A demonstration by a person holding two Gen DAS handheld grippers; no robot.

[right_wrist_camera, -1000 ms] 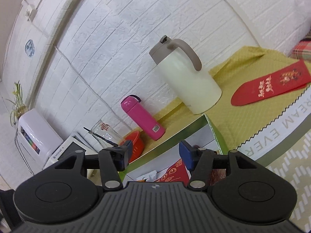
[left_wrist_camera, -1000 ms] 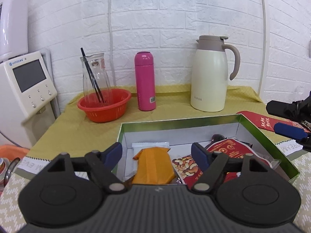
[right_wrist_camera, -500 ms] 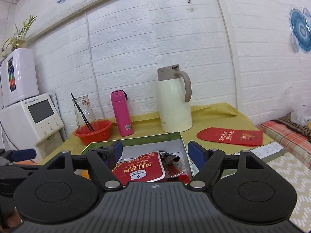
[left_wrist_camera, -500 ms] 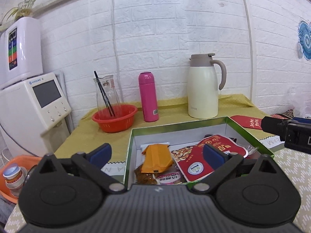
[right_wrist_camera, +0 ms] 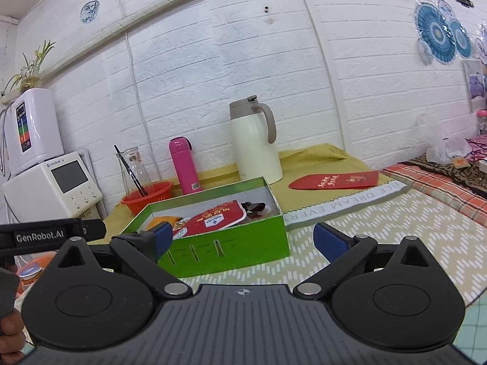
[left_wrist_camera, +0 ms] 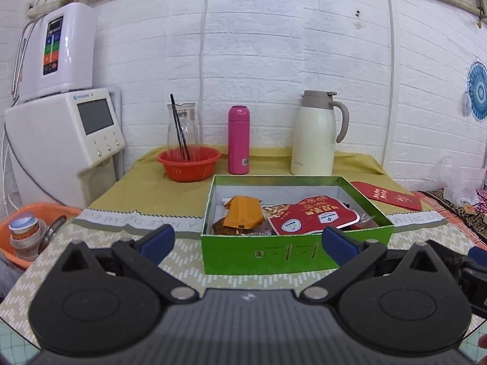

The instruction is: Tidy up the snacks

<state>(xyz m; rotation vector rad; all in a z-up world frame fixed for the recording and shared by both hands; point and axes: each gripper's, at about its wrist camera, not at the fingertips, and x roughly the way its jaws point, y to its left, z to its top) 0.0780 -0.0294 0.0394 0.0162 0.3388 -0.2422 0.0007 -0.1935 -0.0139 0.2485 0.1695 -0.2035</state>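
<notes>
Snacks (left_wrist_camera: 292, 217) all seem packed in the green box (left_wrist_camera: 296, 252), so I judge sorting nearly finished; my left gripper (left_wrist_camera: 248, 238) and right gripper (right_wrist_camera: 243, 238) hang wide open, empty.

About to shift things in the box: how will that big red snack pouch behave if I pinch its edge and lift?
The red pouch looks like thin flat film, so it will probably flop and sag from a pinched edge. Its glossy surface may slip between the fingers. It lies on other packets in the green box, so lifting it could drag the orange packet beside it.
</notes>
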